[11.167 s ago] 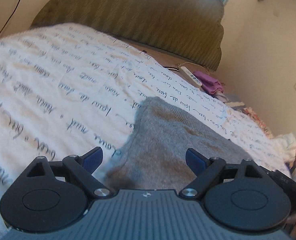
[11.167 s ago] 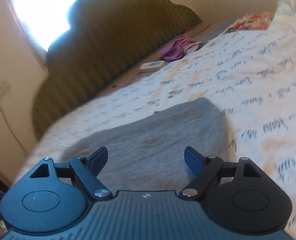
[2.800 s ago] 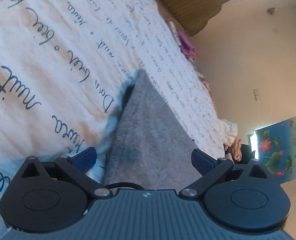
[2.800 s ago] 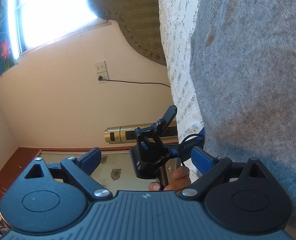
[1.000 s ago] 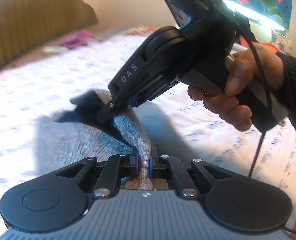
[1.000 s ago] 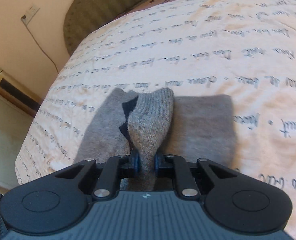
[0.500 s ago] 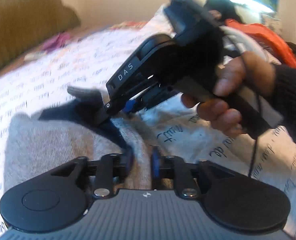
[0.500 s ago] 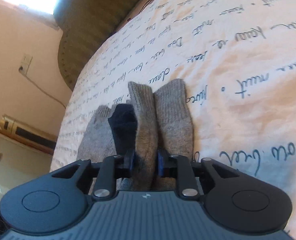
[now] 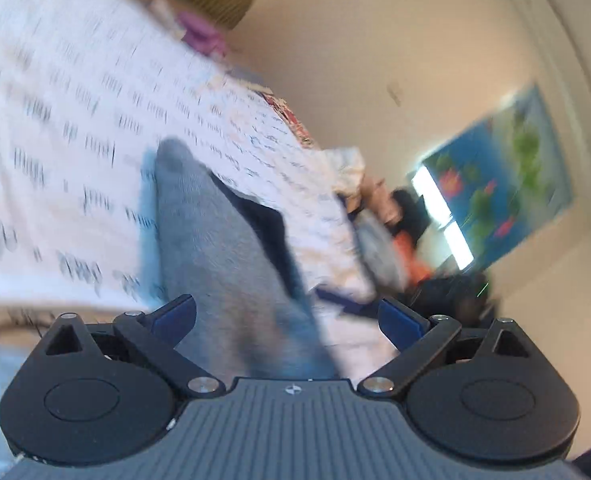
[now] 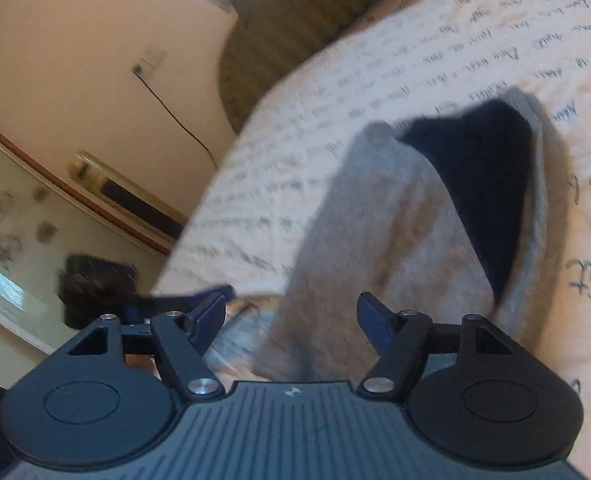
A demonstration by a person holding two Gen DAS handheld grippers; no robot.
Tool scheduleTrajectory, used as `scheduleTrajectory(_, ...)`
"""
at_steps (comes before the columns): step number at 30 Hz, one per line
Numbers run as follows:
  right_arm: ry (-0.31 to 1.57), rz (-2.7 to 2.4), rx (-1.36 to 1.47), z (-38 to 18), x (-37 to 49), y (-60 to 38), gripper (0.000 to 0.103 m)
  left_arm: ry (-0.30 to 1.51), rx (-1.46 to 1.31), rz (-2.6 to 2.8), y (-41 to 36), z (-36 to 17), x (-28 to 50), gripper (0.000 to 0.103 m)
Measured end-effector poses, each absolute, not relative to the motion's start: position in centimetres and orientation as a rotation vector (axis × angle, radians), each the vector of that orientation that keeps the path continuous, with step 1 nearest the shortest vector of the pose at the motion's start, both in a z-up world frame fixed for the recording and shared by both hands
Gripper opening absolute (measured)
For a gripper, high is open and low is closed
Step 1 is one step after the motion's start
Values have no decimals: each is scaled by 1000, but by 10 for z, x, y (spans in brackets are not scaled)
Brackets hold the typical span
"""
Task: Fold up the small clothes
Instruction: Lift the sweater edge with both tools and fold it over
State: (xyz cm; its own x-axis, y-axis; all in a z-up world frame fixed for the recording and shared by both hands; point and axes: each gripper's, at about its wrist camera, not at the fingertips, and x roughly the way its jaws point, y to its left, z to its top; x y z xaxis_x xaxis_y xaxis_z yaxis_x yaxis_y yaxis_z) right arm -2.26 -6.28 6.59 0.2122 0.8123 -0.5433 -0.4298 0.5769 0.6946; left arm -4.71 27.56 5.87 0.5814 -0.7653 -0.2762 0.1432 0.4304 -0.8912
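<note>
Both tongs, left (image 9: 286, 315) & right (image 10: 291, 314), spread wide, empty; grey garment (image 10: 395, 236) lies folded on bed (image 10: 475, 36), prob so fold rests flat

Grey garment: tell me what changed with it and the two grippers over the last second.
Both grippers let go. The left gripper and right gripper, each shut on a ridge of the grey garment a second ago, now stand open and drawn back. The garment lies folded over itself, its dark inside showing. It has stayed on the white bedspread with writing.
</note>
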Motion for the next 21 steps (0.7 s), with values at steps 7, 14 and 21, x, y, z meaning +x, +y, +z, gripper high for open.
scheduleTrajectory(7, 1045, 757, 584, 40, -50, -110, 72, 992, -1130, -588, 267, 9, -8, 98)
scheduleTrajectory(14, 964, 670, 767, 44, -59, -158, 74, 1122, -974, -599, 222, -11, 22, 92)
scheduleTrajectory(21, 1048, 562, 686, 27, -55, -167, 78, 1145, -917, -618, 209, -15, 26, 87)
